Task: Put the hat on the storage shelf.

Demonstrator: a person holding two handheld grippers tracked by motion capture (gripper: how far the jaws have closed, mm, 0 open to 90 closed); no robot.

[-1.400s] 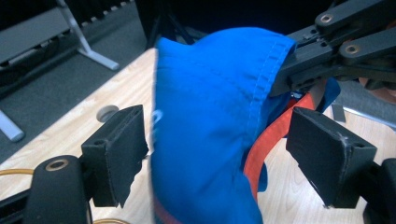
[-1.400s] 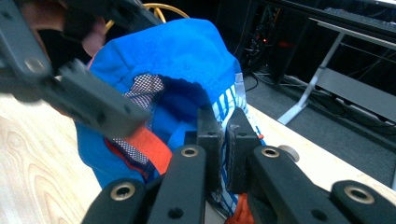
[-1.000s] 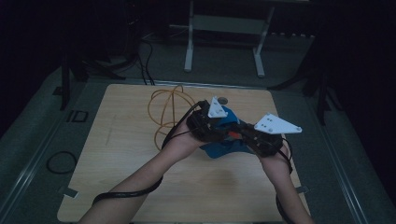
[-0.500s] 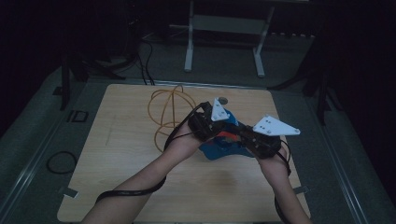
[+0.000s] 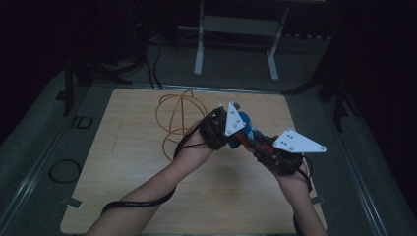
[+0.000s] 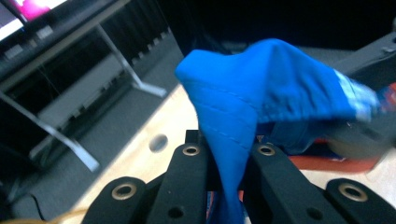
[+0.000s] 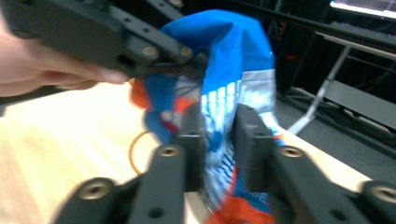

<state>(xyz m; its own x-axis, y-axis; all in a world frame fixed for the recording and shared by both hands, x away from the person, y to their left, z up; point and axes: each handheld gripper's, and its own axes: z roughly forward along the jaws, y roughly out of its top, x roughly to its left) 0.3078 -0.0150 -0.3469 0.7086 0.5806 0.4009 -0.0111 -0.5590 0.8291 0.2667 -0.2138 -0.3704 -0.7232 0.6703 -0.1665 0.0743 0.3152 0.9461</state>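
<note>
Above a pale wooden table (image 5: pixel 147 196), a person holds a small blue, white and orange cloth (image 5: pixel 244 132) in the air between two hand-held grippers, over the right-hand half of the tabletop. The left gripper (image 5: pixel 231 132), seen from the high view near the table's middle, has its black jaws pinched on a blue fold of the cloth; its own view shows the fabric (image 6: pixel 243 121) squeezed in the narrow gap between the two jaws and billowing up above them. The right gripper (image 5: pixel 253 143), held lower and nearer the person, points up and leftward toward the other; its jaws are clamped on a white-and-blue striped part of the cloth (image 7: pixel 219 121), with an orange edge hanging below. In the right gripper view the left gripper (image 7: pixel 187 53) crosses the top of the frame, biting the same cloth from above, with the person's left hand (image 7: pixel 37 60) behind it. The two grippers sit close together, the cloth bunched between them and clear of the tabletop. An orange cable (image 5: pixel 174 115) lies in loose loops on the far left part of the table, just beside the left hand. A black cable (image 5: pixel 140 201) trails from the left forearm toward the table's near edge. Beyond the table stands a grey metal frame (image 5: pixel 236 29) on the dark floor.
</note>
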